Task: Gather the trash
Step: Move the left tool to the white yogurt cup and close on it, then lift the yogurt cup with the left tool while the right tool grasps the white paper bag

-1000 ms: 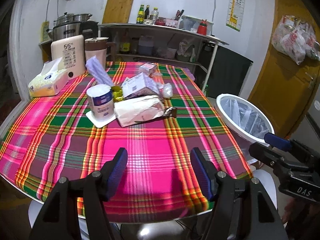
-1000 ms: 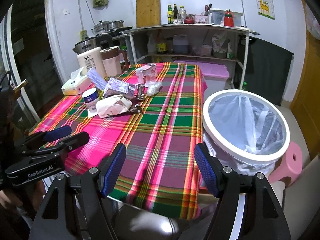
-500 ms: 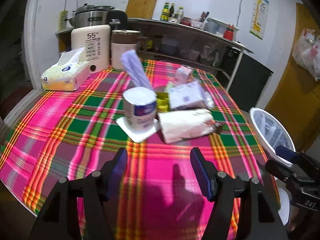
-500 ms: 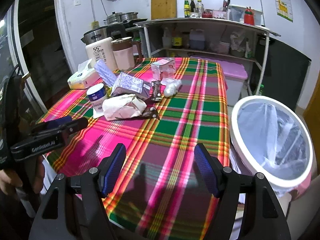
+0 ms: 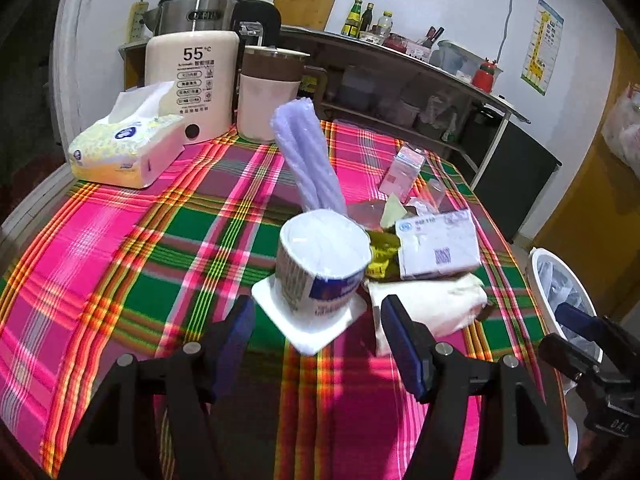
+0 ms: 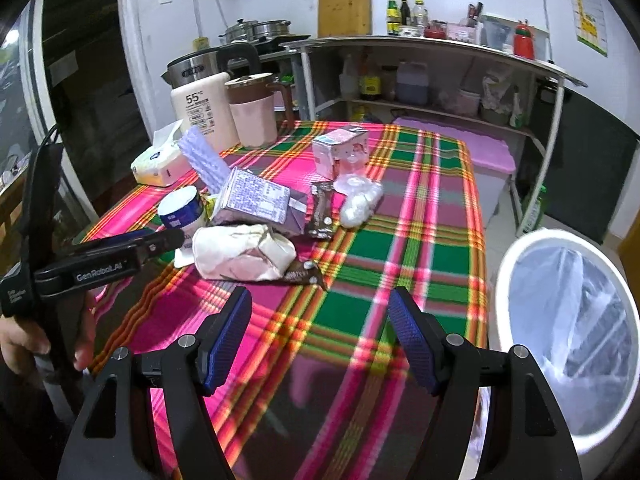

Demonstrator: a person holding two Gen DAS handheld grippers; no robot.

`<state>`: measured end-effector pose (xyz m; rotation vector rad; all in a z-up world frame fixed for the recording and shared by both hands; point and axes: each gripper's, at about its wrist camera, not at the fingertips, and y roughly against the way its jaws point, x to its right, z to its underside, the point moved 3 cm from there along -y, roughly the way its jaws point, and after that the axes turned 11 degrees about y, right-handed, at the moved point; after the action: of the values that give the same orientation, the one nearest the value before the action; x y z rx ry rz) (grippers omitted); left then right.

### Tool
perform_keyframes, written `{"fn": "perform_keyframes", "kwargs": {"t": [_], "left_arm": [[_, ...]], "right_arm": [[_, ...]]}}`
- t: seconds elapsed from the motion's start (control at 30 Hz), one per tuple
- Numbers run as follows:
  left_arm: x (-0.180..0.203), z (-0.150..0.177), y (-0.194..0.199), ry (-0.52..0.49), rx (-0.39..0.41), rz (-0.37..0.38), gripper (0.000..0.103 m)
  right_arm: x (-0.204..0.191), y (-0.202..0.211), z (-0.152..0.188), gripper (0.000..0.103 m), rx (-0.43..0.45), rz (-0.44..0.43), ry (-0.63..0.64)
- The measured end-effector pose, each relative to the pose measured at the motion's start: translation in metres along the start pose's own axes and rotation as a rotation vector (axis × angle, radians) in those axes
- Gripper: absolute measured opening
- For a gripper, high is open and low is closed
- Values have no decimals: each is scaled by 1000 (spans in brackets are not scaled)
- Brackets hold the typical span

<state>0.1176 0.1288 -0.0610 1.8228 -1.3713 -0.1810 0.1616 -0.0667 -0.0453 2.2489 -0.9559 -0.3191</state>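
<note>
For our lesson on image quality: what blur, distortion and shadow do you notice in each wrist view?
Left wrist view: fisheye bends the shelf; cup fairly sharp. Right wrist view: near tablecloth smeared, gripper shadow on it, bin rim curved.

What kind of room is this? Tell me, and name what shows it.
Most likely a home kitchen with a dining table. A wooden cutting board leans on the wall above a shelf of sauce bottles, an electric kettle stands behind, and a plaid tablecloth covers the table.
</note>
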Motion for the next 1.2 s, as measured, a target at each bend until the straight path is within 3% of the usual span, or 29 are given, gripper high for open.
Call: {"fn": "perform_keyframes", "kwargs": {"t": [0.27, 0.37, 0.93, 1.2], "left_arm": [[2, -10, -15, 0, -9, 6, 67], [1, -13, -18, 3, -10, 16, 57], [-24, -9, 2, 43, -6, 10, 57], [-28, -4, 12, 46, -1, 13, 57]], "right_arm": [[1, -29, -19, 71, 0, -76, 56], [-1, -39, -24, 71, -5, -105, 80], [-34, -67, -29, 71, -58, -280, 206], [-45, -61, -27, 43, -63, -260, 249]]}}
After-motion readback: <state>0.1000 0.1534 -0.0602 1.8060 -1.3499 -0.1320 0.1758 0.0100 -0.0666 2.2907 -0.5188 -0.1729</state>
